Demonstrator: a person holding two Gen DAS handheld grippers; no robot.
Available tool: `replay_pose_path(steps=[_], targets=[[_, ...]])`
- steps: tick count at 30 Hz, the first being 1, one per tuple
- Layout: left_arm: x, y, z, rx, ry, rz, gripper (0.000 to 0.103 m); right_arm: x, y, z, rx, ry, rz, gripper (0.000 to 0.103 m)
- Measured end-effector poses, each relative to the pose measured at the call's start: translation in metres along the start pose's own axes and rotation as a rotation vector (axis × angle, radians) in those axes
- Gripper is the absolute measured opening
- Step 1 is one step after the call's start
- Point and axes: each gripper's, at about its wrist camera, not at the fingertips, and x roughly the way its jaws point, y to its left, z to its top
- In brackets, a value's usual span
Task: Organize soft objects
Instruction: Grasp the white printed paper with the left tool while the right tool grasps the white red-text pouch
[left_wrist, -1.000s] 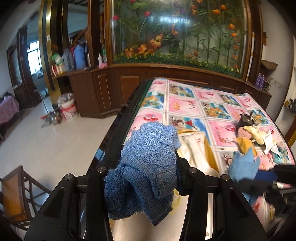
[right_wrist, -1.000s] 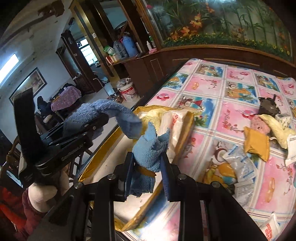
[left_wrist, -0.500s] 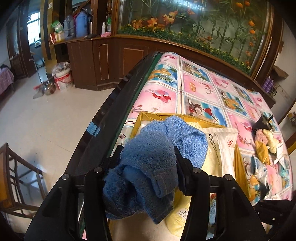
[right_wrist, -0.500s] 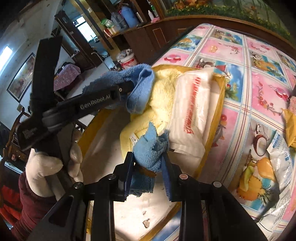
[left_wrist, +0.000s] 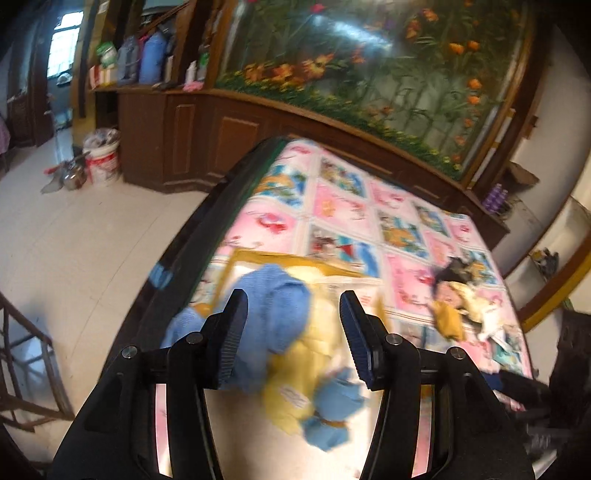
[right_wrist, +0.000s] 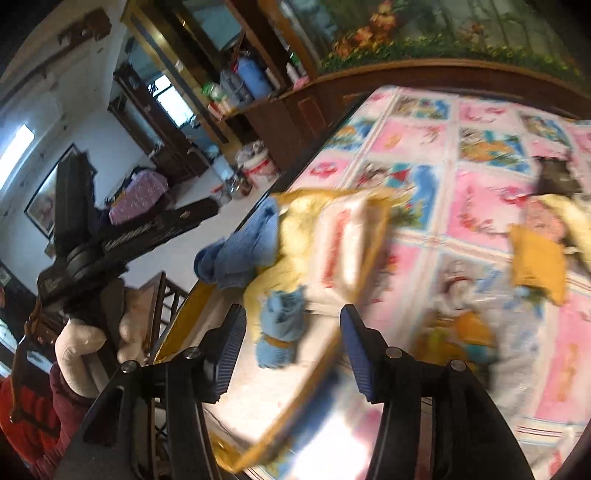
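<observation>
Both our left gripper (left_wrist: 291, 332) and right gripper (right_wrist: 290, 349) gape, holding nothing; the blue towel (left_wrist: 275, 314) looks light, limp; we'd pinch a thick fold.

A table covered with a pink and blue cartoon-print cloth (left_wrist: 332, 210) stands on a pale tiled floor (left_wrist: 74, 251). Behind it runs a dark wooden cabinet (left_wrist: 192, 136) topped by a large panel of orange flowers and green stems (left_wrist: 369, 62). A white bucket (left_wrist: 101, 157) sits on the floor by the cabinet, with a metal kettle (left_wrist: 72, 177) just beside it. Blue jugs (left_wrist: 151, 55) stand on a shelf above. A framed picture (right_wrist: 46, 195) hangs on the white wall
</observation>
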Motion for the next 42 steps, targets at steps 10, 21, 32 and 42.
replay_pose_path(steps=[10,21,32,42], targets=[[0.009,-0.128,-0.047,0.200,0.118,-0.183,0.064,-0.119,-0.128,-0.062,0.190,-0.087,-0.301,0.059],[0.075,-0.210,-0.107,0.295,0.238,-0.154,0.064,-0.145,-0.168,-0.106,0.223,-0.047,-0.322,0.059],[0.105,-0.215,-0.128,0.336,0.266,-0.130,0.064,-0.143,-0.186,-0.124,0.306,-0.011,-0.349,0.059],[0.119,-0.226,-0.134,0.369,0.261,-0.083,0.064,-0.134,-0.169,-0.131,0.335,0.035,-0.366,0.064]])
